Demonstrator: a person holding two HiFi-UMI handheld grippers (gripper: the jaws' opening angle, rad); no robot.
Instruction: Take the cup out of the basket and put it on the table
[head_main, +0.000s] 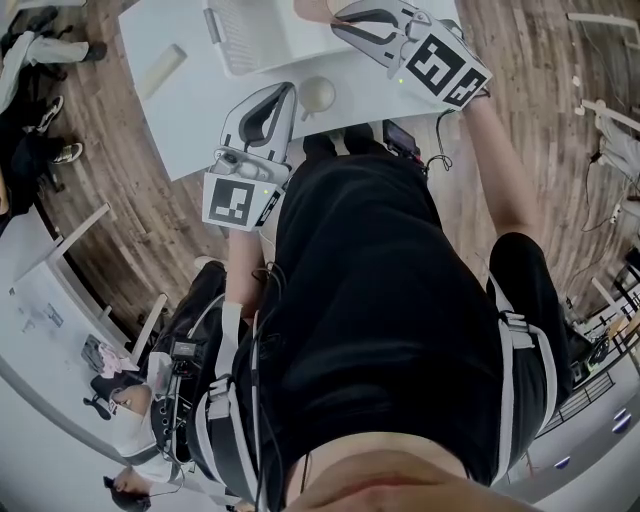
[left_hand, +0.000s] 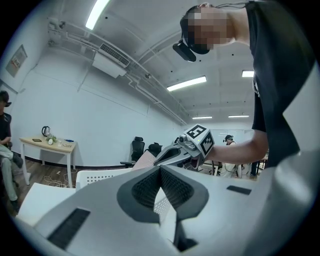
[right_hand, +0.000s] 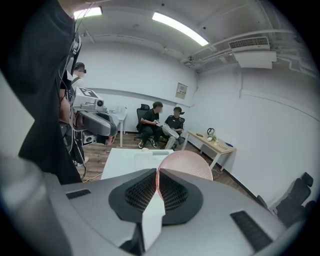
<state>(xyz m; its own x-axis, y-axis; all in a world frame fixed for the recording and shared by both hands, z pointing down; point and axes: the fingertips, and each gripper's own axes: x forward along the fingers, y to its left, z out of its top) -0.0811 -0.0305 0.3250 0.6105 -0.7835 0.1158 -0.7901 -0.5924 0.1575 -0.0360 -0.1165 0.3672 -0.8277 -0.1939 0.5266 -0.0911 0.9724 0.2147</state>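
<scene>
In the right gripper view, the fingers (right_hand: 175, 192) hide the lower half of the pink cup (right_hand: 190, 164). In the head view, the top edge cuts off the white basket (head_main: 250, 50).

I see two seated people (right_hand: 162, 124) by the far wall, side desk (right_hand: 218, 145) with kettle (right_hand: 211, 132), black office chairs (left_hand: 137, 147), wood floor (head_main: 540, 80)

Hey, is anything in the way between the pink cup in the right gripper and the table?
Nothing visible blocks it. The right gripper holds the cup clear in the air near the basket, and bare table lies open beside the basket.
</scene>
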